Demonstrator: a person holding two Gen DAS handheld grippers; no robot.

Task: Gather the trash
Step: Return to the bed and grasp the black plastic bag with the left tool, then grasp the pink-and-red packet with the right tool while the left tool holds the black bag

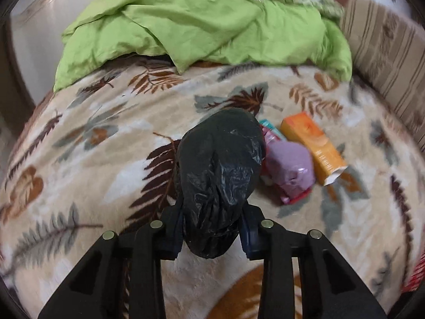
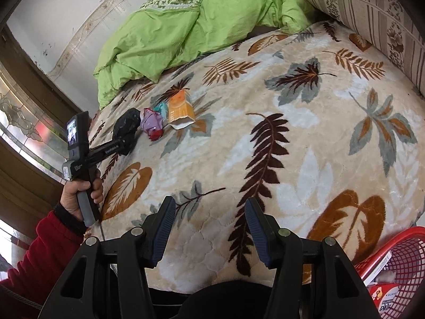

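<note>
My left gripper [image 1: 212, 218] is shut on a crumpled black plastic bag [image 1: 220, 175] that bulges out past its fingers, low over the leaf-patterned blanket [image 1: 106, 146]. Just right of the bag lie a purple wrapper [image 1: 289, 164], a teal packet [image 1: 268, 126] and an opened orange carton [image 1: 313, 146]. In the right wrist view the left gripper [image 2: 127, 138] holds the black bag [image 2: 127, 123] beside the purple wrapper [image 2: 151, 122] and orange carton [image 2: 180, 109]. My right gripper [image 2: 209, 212] stands open over the blanket's near edge with nothing between its pads.
A red mesh basket [image 2: 393, 260] holding packaging sits at the bottom right. A bunched green duvet [image 2: 172, 34] lies at the far end of the bed and a striped cushion [image 2: 372, 13] runs along the right. A hand in a red sleeve [image 2: 77, 194] grips the left tool.
</note>
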